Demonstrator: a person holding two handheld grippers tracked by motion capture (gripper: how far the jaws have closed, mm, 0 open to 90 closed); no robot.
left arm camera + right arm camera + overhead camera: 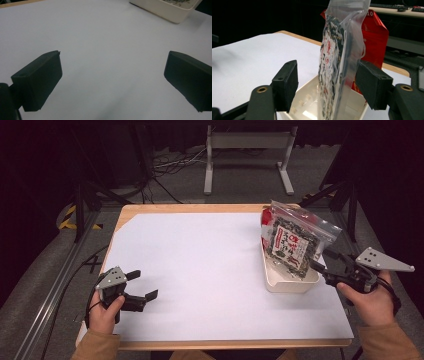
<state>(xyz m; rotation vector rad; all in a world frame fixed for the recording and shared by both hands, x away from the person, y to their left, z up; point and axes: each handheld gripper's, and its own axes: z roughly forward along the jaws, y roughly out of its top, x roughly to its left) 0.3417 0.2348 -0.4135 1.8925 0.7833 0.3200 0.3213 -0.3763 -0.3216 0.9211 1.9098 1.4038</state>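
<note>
Clear bag (295, 240) with black-green speckled contents and red-white label; cream tray (292, 283); red packet (374, 35) behind the tray; white sheet (200, 270).

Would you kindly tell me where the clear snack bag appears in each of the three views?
High view: clear snack bag stands right of centre, leaning in the white tray.
Left gripper view: the bag is hard to tell; the tray's corner sits at top right.
Right gripper view: the bag rises at centre, between the right tool's open jaws.
Shared landmark: the white tray.
</note>
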